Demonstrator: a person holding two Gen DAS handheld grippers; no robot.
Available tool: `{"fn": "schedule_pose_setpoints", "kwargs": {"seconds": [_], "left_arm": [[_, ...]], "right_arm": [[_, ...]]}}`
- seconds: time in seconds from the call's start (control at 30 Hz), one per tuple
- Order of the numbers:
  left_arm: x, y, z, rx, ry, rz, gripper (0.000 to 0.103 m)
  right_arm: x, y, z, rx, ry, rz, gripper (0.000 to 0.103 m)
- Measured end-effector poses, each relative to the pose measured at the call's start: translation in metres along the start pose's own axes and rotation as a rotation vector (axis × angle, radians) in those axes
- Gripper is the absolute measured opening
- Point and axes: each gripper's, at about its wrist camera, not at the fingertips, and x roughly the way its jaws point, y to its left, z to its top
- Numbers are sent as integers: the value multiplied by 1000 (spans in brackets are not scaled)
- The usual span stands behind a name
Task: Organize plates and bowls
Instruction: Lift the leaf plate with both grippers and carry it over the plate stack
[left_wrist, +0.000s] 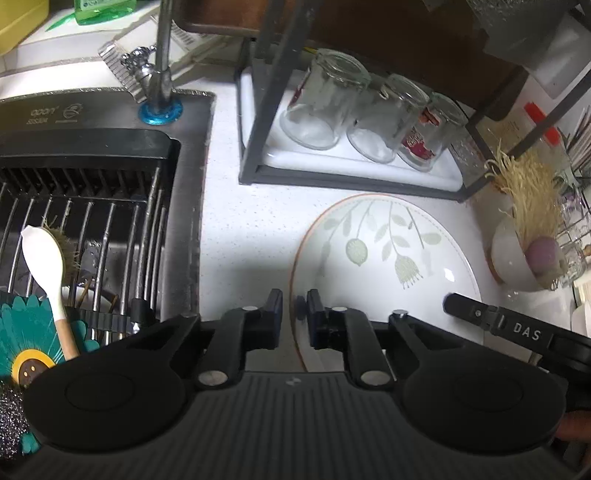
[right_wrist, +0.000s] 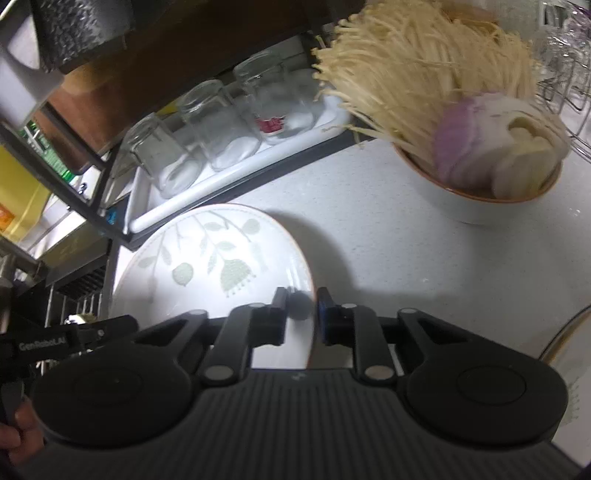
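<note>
Left wrist: plate (left_wrist: 384, 254) rim between gripper (left_wrist: 294, 306)

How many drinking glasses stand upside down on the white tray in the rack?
3, side by side in a row on the white tray: left glass, middle glass, right glass, which carries a red print. None appears hidden.

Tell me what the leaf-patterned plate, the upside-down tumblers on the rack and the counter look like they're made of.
Leaf-patterned plate: probably glazed ceramic, glossy white with bright highlights, printed green leaves and a thin brown rim line.
Tumblers: clear glass by the look, see-through with thick bases; one carries a red print.
Counter: pale with fine specks, smooth and faintly shiny; stone or a solid composite, the look leaves it open.
</note>
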Motion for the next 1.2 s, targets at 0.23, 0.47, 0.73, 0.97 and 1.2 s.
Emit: {"fn": "schedule_pose_setpoints", "kwargs": {"seconds": [0.23,0.47,0.73,0.97,1.2], "left_arm": [[-3,-6,-3,2,27,25,12],[-17,-11,-17,-2,49,9,13],[-53,-26,-19,-4,-9,-26,12],[-100,-49,-16,13,-87,-76,12],[-129,-74,-11,24,-117,-116,12]], "right_arm": [[-3,-2,1,-13,47,25,18],[-26,-5,-5,-23,50,45,18],[-60,-5,-2,-31,24,60,18],[-113,-6,1,-34,-35,67,18],[-156,-12,-2,-23,-101,67,18]]}}
